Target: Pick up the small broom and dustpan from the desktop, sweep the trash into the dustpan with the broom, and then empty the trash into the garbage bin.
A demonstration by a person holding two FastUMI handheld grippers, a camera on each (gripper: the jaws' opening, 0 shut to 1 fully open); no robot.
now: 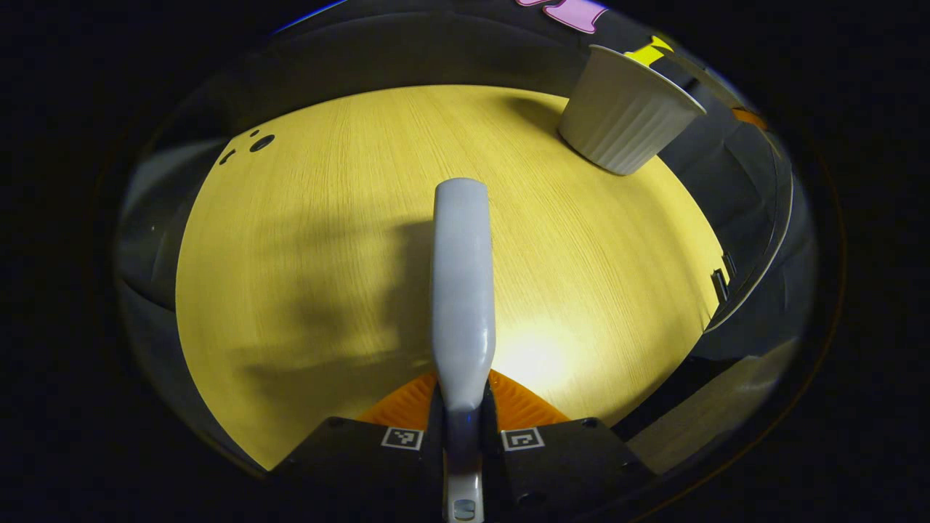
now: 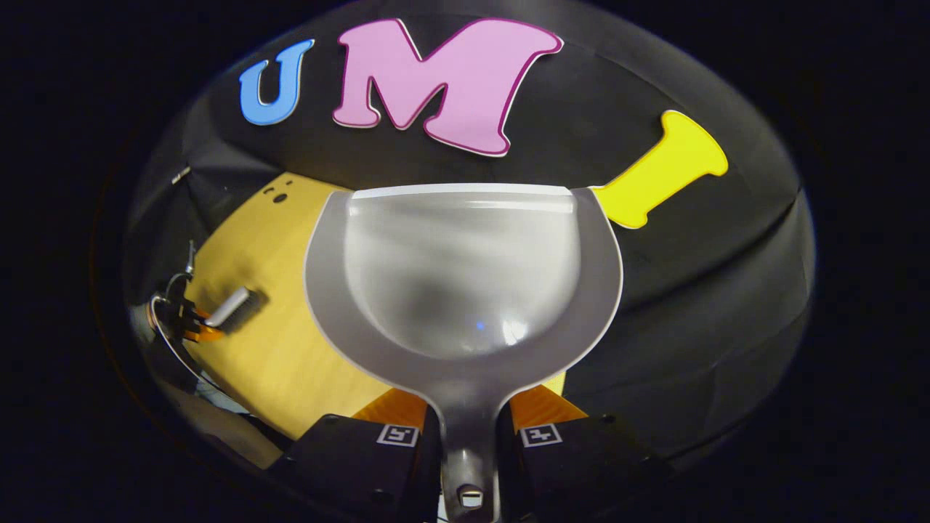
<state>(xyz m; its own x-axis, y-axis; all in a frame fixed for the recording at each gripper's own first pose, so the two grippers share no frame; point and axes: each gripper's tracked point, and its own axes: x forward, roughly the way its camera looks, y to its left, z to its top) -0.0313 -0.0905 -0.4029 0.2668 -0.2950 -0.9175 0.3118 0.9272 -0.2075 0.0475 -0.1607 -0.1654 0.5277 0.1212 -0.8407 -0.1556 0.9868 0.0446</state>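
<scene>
My left gripper [image 1: 463, 425] is shut on the small broom [image 1: 463, 290], whose pale grey body points forward over the yellow wooden desktop [image 1: 312, 232]. The white ribbed garbage bin [image 1: 625, 116] stands at the desktop's far right. In the right gripper view, my right gripper [image 2: 468, 428] is shut on the handle of the grey dustpan [image 2: 465, 276]. The pan is held up off the desktop [image 2: 276, 356], its mouth facing the black wall, and I see nothing in its bowl. Farther off at the left, the left gripper [image 2: 190, 323] holds the broom [image 2: 231, 305] low over the desktop.
Black cloth walls close in behind and to the right of the desktop. Small dark holes [image 1: 260, 143] mark its far left corner. The desktop's right edge [image 1: 716, 290] runs close to the bin.
</scene>
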